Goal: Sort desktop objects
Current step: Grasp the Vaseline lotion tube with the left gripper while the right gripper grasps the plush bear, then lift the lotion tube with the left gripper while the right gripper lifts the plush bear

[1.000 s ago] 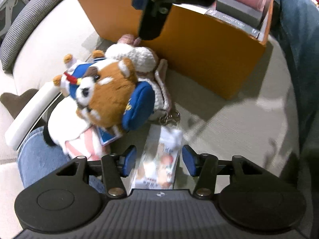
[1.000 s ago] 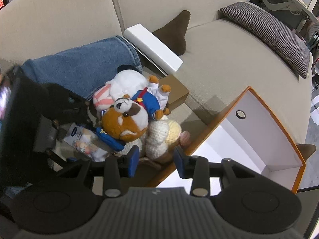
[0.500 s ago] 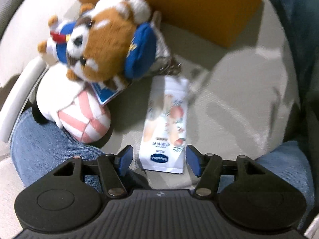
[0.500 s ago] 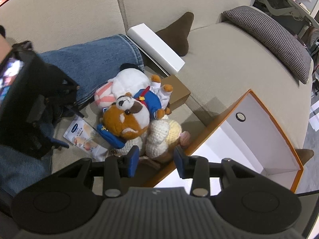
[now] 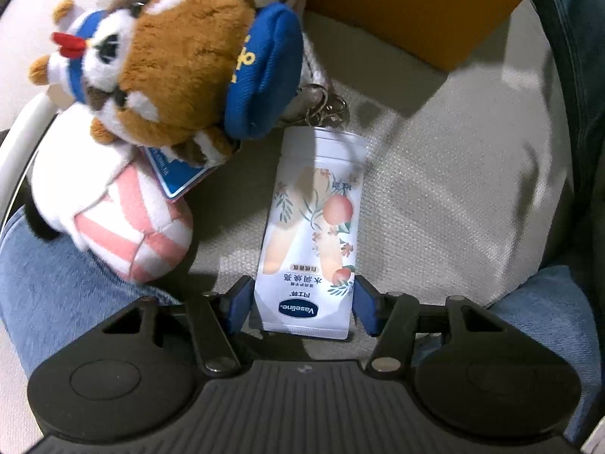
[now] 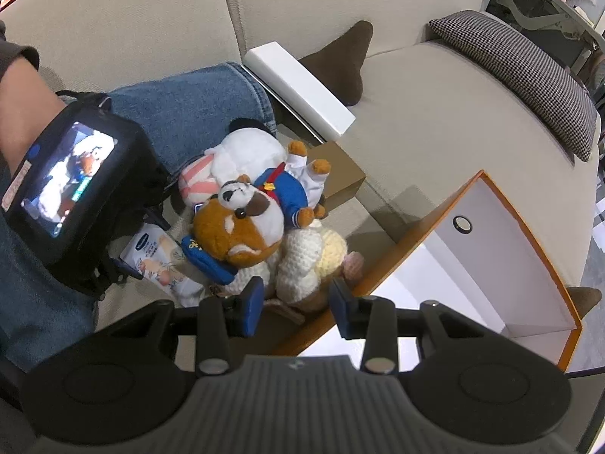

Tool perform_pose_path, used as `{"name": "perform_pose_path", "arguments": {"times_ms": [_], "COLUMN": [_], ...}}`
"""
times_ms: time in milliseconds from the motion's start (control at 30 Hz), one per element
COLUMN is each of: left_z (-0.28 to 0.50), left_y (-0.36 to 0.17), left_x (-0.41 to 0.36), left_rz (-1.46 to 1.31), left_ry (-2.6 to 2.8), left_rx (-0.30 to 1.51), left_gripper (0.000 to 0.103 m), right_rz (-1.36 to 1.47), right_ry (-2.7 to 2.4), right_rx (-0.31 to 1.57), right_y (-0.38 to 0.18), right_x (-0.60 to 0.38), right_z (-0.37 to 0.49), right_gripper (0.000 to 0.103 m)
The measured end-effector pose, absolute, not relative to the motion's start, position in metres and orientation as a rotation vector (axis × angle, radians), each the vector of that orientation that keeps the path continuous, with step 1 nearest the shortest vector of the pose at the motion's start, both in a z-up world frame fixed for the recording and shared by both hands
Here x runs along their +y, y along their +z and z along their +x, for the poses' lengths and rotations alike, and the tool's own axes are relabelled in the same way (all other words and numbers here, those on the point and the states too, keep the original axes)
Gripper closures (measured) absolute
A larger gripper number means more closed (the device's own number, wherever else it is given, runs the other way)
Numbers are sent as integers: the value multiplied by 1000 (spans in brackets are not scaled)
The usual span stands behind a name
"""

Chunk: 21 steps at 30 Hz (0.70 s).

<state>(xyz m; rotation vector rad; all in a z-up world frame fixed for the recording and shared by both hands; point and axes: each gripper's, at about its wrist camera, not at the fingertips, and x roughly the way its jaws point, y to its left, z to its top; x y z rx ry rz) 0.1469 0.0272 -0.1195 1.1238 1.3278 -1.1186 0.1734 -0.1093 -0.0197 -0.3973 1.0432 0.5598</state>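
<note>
A white Vaseline pouch printed with peaches lies flat on the beige sofa seat. Its near end sits between the blue pads of my left gripper, which points straight down; the jaws are closing, with a thin gap still on each side. Beside the pouch lies a brown plush animal in a blue cap, on top of a white plush with pink stripes. In the right wrist view my right gripper hovers open and empty above a cream crochet toy, by the orange box.
The orange box stands just beyond the toys. A long white box, a small brown carton and a houndstooth cushion lie on the sofa. A person's jeans legs flank the pouch on both sides.
My left gripper has sunk and tilted down over the pouch, whose near end now lies between its pads. The right gripper has stayed where it was.
</note>
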Motion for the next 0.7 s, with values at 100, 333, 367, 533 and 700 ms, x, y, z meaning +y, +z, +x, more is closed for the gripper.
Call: {"name": "perform_pose_path", "arguments": {"times_ms": [100,333,367,533,700], "left_z": [149,168,172,190,183], "left_y": [-106,-64,-63,-52,-77], "left_x": [35,52,49,38,36], "left_rz": [1029,739,698,605,639], "left_ry": [-1090,-1013,-1004,-899,-845], "left_rx": [1344,1352,1351,1318,1335], "left_gripper": [38,42,46,77,80], "right_rz": [-395,-390,-384,-309,-294], "right_ry": [558,551,550,566,582], "right_rx": [1044,1040,1036,1029,1021], "right_y": [-20,-21,-20,-13,-11], "right_x": [-109,-109,-109,-110,-99], "right_z": [174,173,172,171,170], "right_gripper": [62,63,63,63,64]}}
